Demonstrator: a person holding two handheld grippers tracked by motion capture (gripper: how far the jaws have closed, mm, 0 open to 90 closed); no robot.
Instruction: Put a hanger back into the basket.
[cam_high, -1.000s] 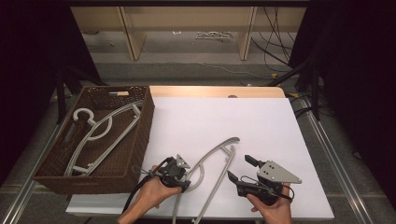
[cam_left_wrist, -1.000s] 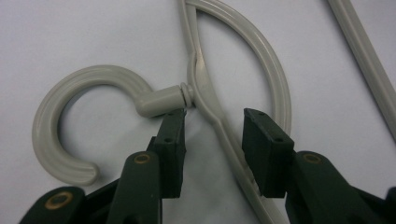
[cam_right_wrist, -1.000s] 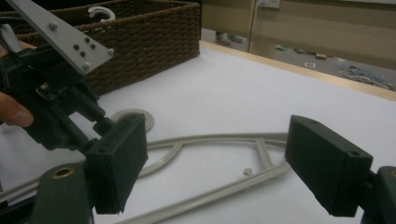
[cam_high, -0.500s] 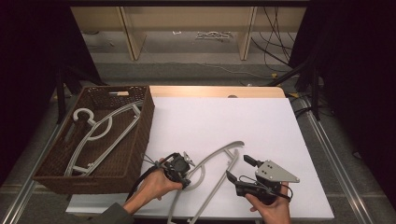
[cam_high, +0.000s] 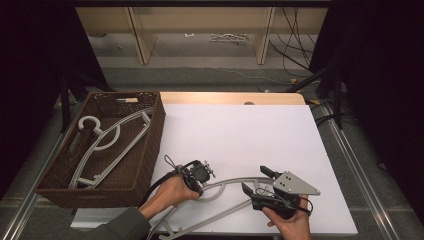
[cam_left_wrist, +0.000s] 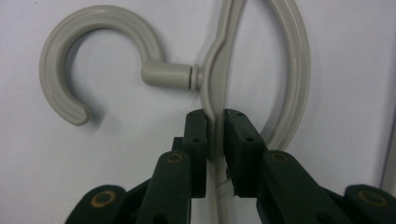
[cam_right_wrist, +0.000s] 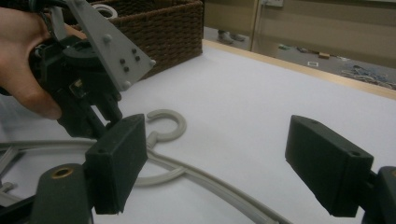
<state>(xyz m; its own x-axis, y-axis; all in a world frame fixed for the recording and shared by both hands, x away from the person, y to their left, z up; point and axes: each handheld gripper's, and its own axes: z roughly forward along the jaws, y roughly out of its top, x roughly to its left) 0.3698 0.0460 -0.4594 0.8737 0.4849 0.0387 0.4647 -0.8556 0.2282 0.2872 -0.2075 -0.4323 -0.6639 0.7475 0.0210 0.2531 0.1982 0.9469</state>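
Grey plastic hanger (cam_high: 227, 192) on white table (cam_high: 260, 135), lying at six o'clock of the board, hook (cam_left_wrist: 88, 60) at ten o'clock of the left gripper (cam_left_wrist: 215, 126) in that gripper's own view. Jaws just been closing, now pinched narrow on the hanger's top bar right beside the hook neck, pads pressing on both sides. Compared with a second ago, hanger swung: hook end drawn toward nine o'clock, nearer the wicker basket (cam_high: 150, 150). Second hanger (cam_high: 100, 145) already inside that basket. Right gripper (cam_right_wrist: 233, 154) spread wide, holding nothing, parked at three o'clock of the hook. Likely meaning: grip secured, lift and carry into the basket next.
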